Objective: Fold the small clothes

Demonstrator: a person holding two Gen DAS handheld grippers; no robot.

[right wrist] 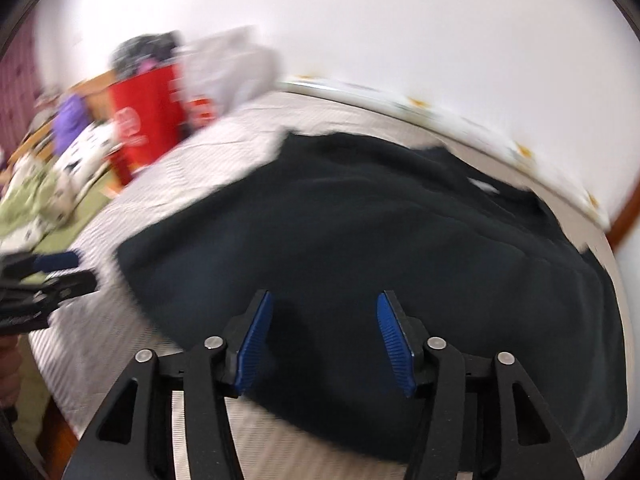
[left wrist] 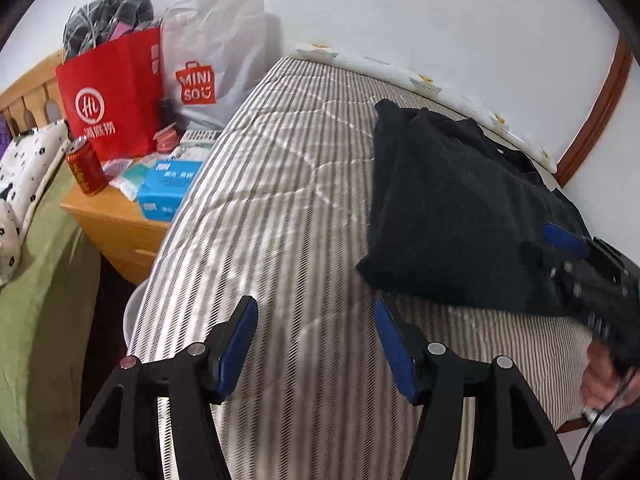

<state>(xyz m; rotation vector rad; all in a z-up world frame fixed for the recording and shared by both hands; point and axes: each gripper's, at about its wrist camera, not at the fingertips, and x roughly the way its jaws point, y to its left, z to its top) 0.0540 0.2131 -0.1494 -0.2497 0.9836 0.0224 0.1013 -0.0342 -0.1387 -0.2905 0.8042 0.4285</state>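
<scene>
Already folded at least once, judging by the doubled near edge: black garment (left wrist: 452, 208) lying on the striped bed (left wrist: 280, 208), right of middle. Left gripper (left wrist: 316, 340) parted about halfway, empty, over bare bed beside it. Right gripper (right wrist: 325, 336) likewise parted, empty, above the cloth. Long axis running from near edge toward the wall. Probably further folds left; neckline not clear.

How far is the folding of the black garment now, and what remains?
Done: the black garment lies doubled over on the striped bed, so at least one fold looks made. In hand: nothing; the left tool and right tool are both open and empty. Left: probably another fold and tidying; its far edge looks uneven.
</scene>
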